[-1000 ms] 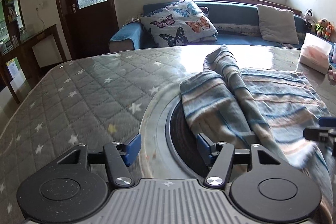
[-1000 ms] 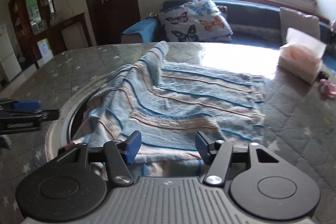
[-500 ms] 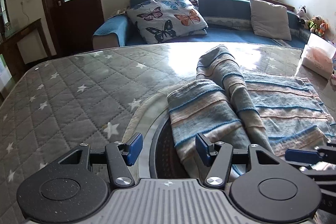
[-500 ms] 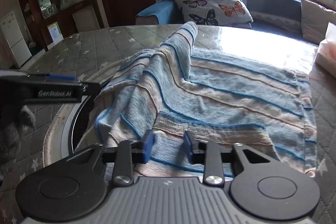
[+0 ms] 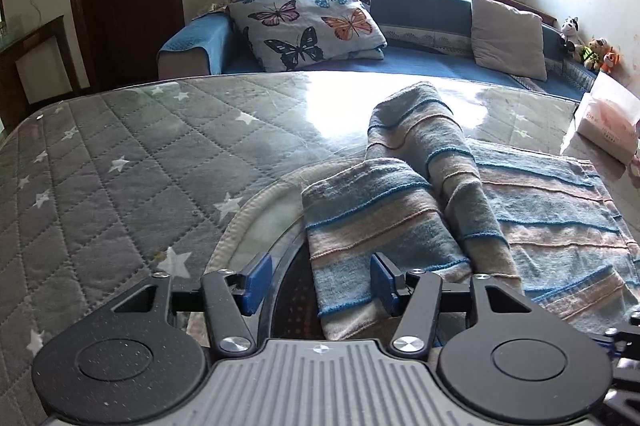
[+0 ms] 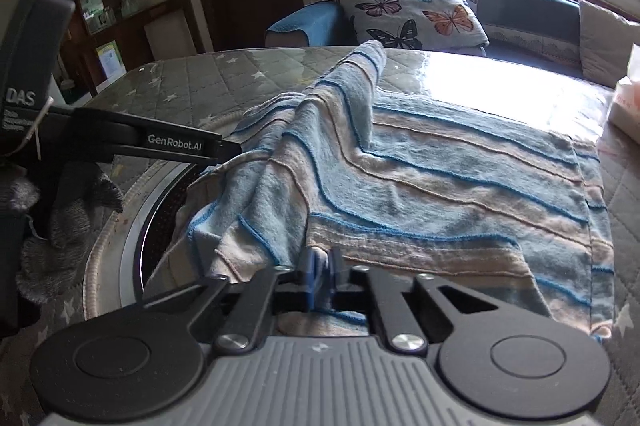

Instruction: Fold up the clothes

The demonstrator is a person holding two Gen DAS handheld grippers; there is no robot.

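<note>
A blue, grey and peach striped cloth point(image 5: 500, 210) lies on the table, with a raised ridge running away from me; it also shows in the right wrist view point(image 6: 440, 178). My left gripper point(image 5: 316, 280) is open, its blue pads either side of the cloth's near left corner, which lies between them. My right gripper point(image 6: 320, 272) is shut on the cloth's near edge. The left gripper's finger also shows in the right wrist view point(image 6: 176, 146), beside the cloth's left fold.
The table has a grey quilted star cover point(image 5: 120, 154) and a round dark inset point(image 6: 160, 206) under the cloth's left end. A tissue box point(image 5: 604, 122) stands at the far right. A blue sofa with a butterfly pillow point(image 5: 308, 22) lies behind.
My right gripper has closed on the cloth's near edge. My left gripper has moved forward and right, bringing the cloth's left corner between its open pads.
</note>
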